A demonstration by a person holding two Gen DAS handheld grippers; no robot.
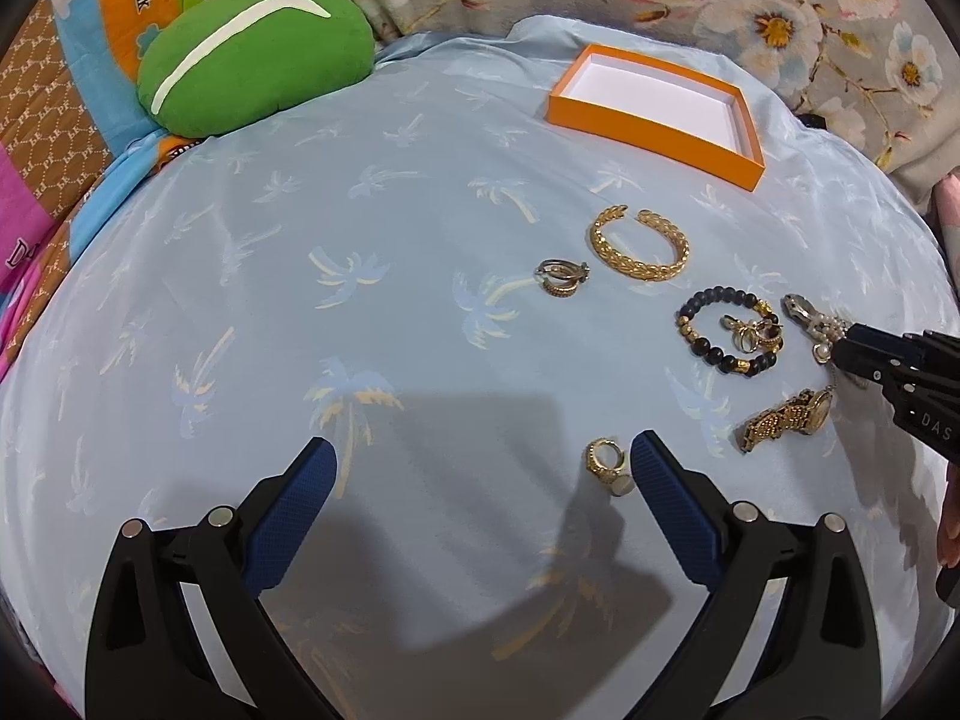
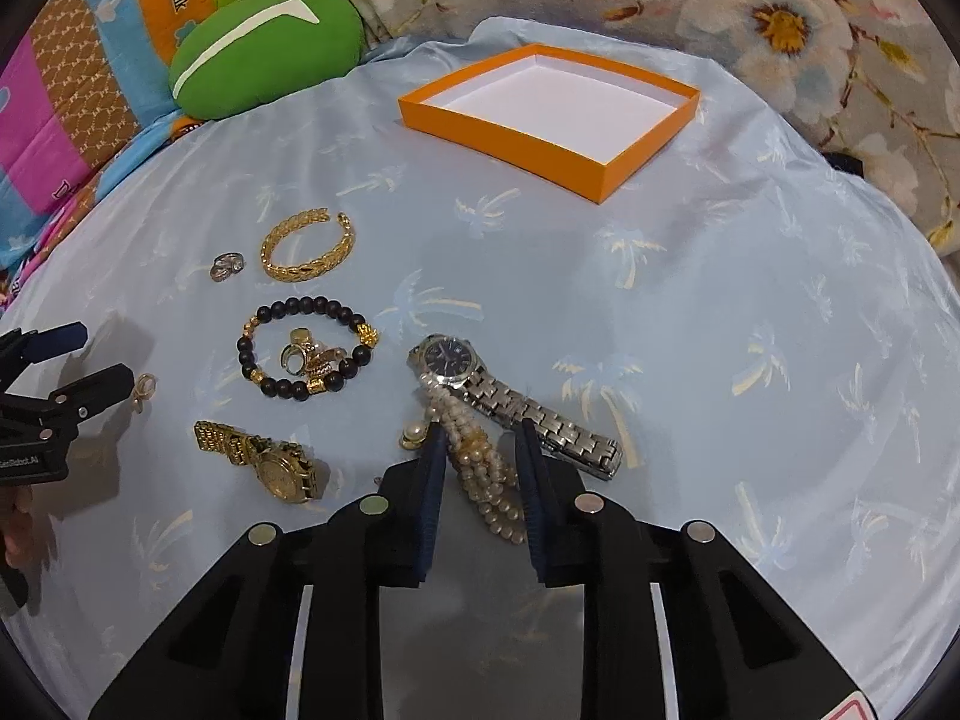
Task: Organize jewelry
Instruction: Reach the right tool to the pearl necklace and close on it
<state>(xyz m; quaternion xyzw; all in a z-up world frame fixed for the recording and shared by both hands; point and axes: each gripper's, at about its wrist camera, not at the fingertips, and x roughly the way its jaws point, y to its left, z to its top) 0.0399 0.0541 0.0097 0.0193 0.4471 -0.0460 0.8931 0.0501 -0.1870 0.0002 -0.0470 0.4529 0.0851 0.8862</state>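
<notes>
the surface is a pale blue cloth [image 2: 690, 312] printed with small palm trees, spread over something soft. behind it lies a grey fabric with large white and pink flowers [image 2: 780, 18], and at the far left a green cushion [image 2: 264, 48] rests against a colourful striped sheet with printed letters.

an orange box [image 2: 510, 132], shallow and white inside, sits on the far part of the cloth with nothing in it. the jewelry lies nearer, well apart from the box: a gold braided cuff bracelet [image 2: 306, 246], a small silver ring [image 2: 227, 265] beside it, a black bead bracelet [image 2: 306, 354] with some gold rings lying inside its circle, a gold watch [image 2: 270, 462], and a silver watch with a dark dial [image 2: 510, 402].

the right gripper [image 2: 483, 444] points down at a pearl bracelet [image 2: 486, 474] that lies partly over the silver watch. the pearls are between its two blue pads; the jaws are narrow, but a small gap shows on the right side, so a firm grip cannot be told.

the left gripper [image 1: 483, 450] is wide open and holds nothing. a gold ring [image 1: 609, 465] lies on the cloth just inside its right finger.
</notes>
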